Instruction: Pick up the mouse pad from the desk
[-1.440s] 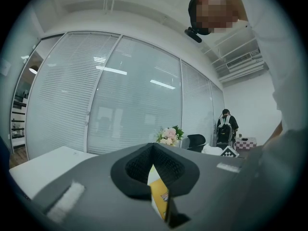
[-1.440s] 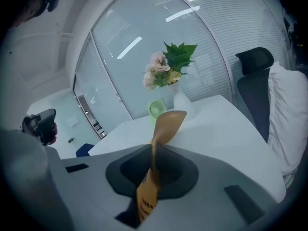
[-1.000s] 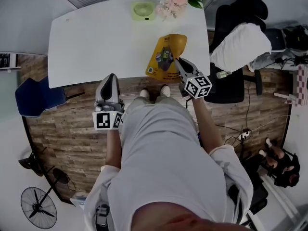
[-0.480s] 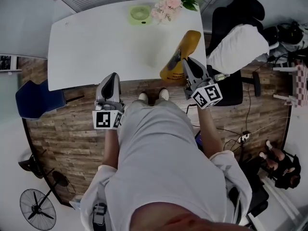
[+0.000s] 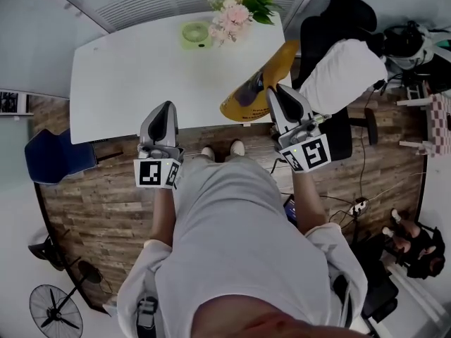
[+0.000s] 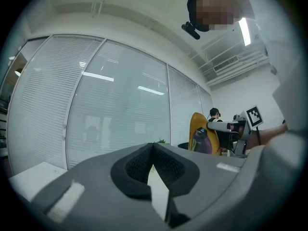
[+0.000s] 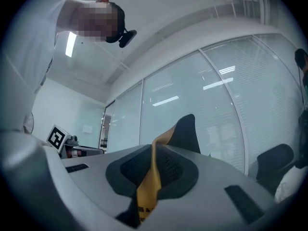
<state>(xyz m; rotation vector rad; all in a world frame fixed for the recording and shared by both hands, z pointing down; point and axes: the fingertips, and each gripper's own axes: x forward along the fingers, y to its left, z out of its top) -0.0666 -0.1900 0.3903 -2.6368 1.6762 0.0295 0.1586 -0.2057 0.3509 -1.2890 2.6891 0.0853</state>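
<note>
White desk (image 5: pixel 127 62) below, open at left. Your right gripper (image 5: pixel 273 94): jaws nearly closed, pinching yellow mouse pad (image 5: pixel 246 98) by its edge; pad hangs tilted over desk's near right edge. Grip firm, lift straight. Mind flowers (image 5: pixel 236 13) and chair (image 5: pixel 345 13) at right. Left gripper (image 5: pixel 162 115): jaws together, empty.

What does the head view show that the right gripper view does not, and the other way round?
Only the head view: the white desk, the green fan and the flowers on it, and the whole yellow mouse pad, tilted above the desk's edge. Only the right gripper view: the glass wall, and the jaws pressed onto the pad's edge. Both: the right gripper holding the pad, and the left gripper.
</note>
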